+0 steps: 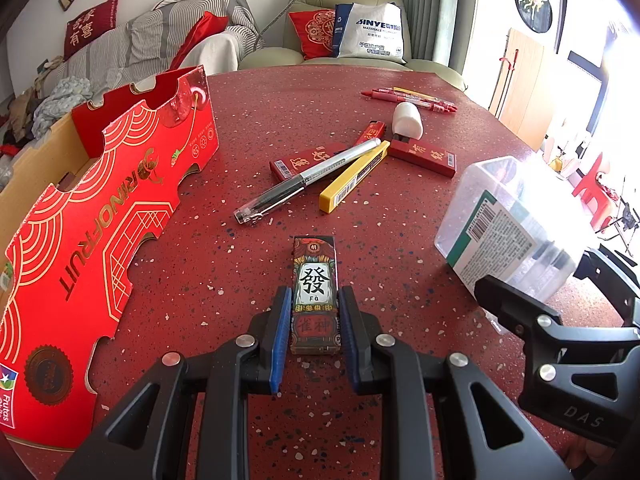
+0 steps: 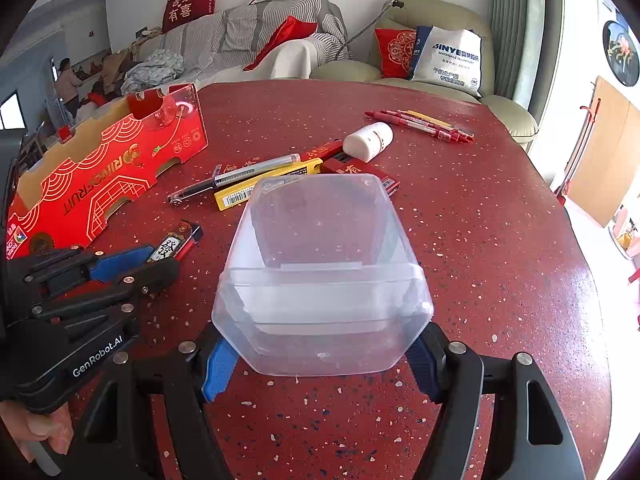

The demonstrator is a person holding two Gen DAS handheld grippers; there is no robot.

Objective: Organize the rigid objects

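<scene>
Left wrist view: a flat printed mahjong-design box point(image 1: 315, 296) is clamped by the left gripper point(image 1: 314, 328); a clear plastic tub point(image 2: 322, 276), right, is gripped by the right gripper point(image 2: 320, 364).

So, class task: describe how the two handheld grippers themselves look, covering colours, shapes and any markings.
Both are black plastic frames with cut-out struts and silver rivets. The left gripper has blue finger pads and white "GenRobot.AI" lettering. The right gripper also has blue pads; its body reads "DAS".

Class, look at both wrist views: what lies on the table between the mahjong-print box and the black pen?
Nothing: only bare red speckled table separates the mahjong-print box from the black pen, clearest in the left wrist view.
</scene>
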